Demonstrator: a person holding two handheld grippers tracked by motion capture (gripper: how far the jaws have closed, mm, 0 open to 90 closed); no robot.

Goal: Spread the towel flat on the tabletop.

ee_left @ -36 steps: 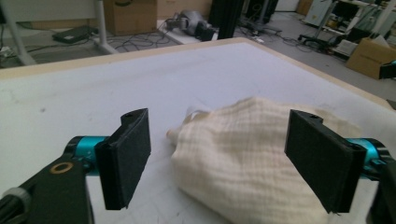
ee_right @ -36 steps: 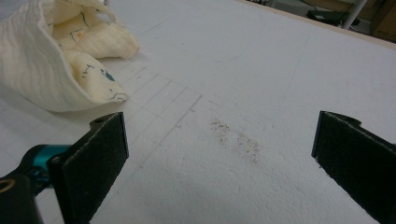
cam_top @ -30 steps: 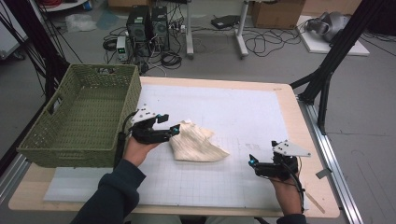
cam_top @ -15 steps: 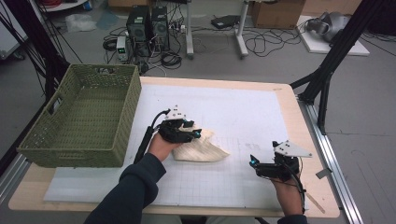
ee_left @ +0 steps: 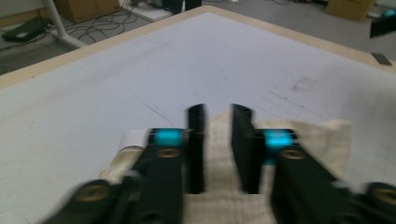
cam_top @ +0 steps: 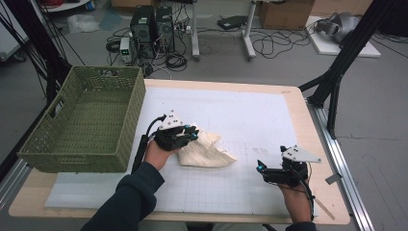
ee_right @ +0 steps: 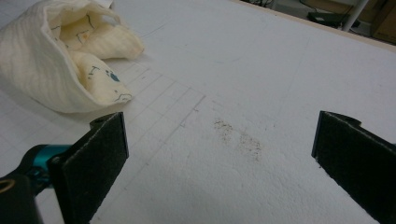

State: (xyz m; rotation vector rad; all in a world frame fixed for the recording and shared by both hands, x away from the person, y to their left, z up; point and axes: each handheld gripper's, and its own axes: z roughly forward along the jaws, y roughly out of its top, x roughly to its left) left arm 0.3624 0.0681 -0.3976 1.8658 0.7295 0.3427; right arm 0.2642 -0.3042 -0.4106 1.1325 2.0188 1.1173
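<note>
Left claw (cam_top: 192, 134) shifted onto cream cloth (cam_top: 211, 153), narrowed around fold; right claw (cam_top: 262, 169) open, apart.

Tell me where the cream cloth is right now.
In the high view the cream cloth lies crumpled on the white mat, just right of the green basket, with the left gripper on its left end.

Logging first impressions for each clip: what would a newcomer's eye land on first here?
Probably the crumpled cream cloth near the middle of the white mat, with the left gripper on its near edge. Next, the big green woven basket at the table's left side. The right gripper hangs open over bare mat.
</note>
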